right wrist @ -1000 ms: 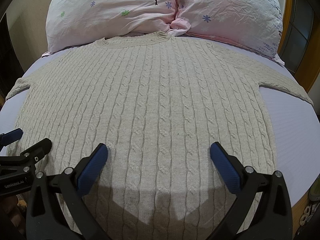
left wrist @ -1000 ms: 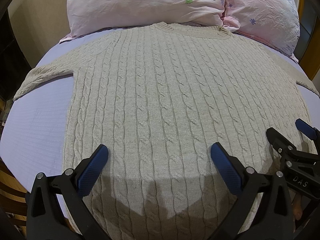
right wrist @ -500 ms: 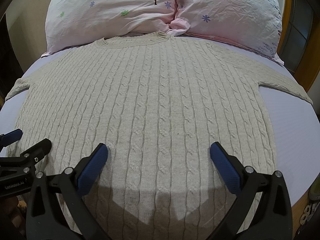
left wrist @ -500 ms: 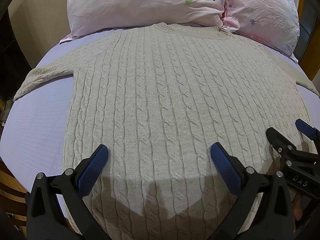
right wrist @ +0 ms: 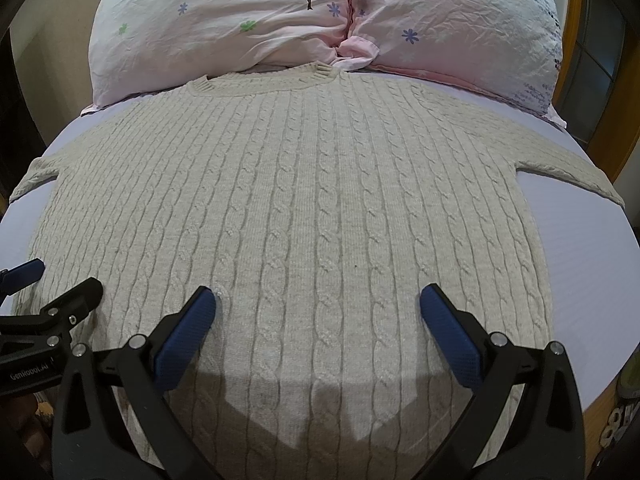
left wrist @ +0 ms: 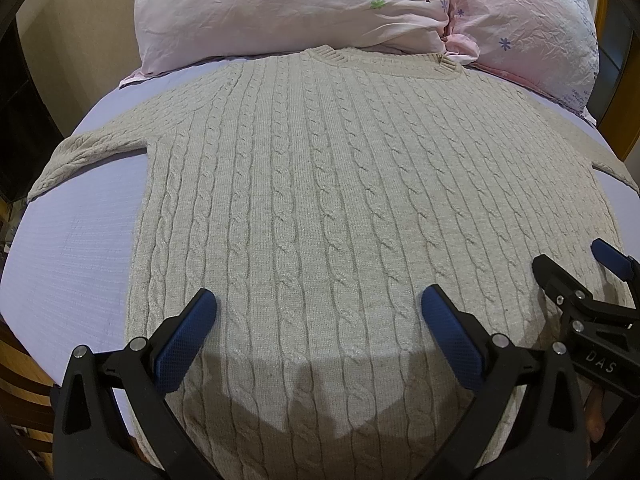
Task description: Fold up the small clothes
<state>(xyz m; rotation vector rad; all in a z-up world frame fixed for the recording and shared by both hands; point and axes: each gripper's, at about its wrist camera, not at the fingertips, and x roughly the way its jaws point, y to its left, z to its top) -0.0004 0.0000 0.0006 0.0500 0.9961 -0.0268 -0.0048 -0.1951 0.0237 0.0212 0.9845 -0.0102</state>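
Note:
A beige cable-knit sweater (left wrist: 320,208) lies flat and spread out on the bed, collar towards the pillows, sleeves out to both sides; it also fills the right wrist view (right wrist: 304,216). My left gripper (left wrist: 318,328) is open and empty, hovering over the sweater's lower left part near the hem. My right gripper (right wrist: 318,328) is open and empty over the lower right part. The right gripper shows at the right edge of the left wrist view (left wrist: 580,276), and the left gripper at the left edge of the right wrist view (right wrist: 52,292).
A lavender bed sheet (left wrist: 76,264) shows on both sides of the sweater (right wrist: 592,272). Two pink flowered pillows (left wrist: 288,4) (right wrist: 460,24) lie just beyond the collar. Wooden bed frame parts (left wrist: 16,364) show at the lower left.

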